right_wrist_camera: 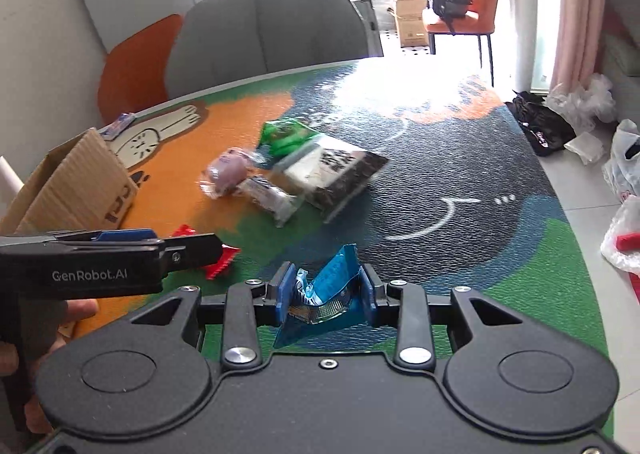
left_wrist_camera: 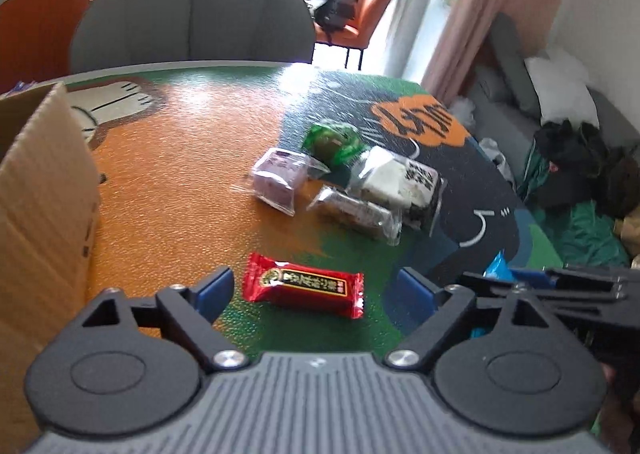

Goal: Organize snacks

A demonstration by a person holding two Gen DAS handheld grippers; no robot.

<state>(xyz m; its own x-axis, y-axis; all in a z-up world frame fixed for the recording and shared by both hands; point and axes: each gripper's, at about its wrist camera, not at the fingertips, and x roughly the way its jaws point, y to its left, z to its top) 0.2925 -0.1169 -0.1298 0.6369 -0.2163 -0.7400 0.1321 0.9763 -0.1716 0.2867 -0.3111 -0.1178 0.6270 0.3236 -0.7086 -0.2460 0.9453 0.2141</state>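
red snack (left_wrist_camera: 303, 285) between spread left tongs (left_wrist_camera: 316, 290); right tongs (right_wrist_camera: 327, 294) pinch blue packet (right_wrist_camera: 324, 294).

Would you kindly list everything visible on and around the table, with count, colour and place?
red snack: one, red, table near edge, between the left tongs' fingers
blue snack: one, blue, clamped in the right tongs
green snack: one, green, far end of the central pile
purple snack: one, purple in clear wrap, pile's left
clear-wrapped snacks: two, pale and dark, pile's right
cardboard box: one, brown, table's left
chair: one, grey, behind table
left tongs: open
right tongs: shut on blue snack
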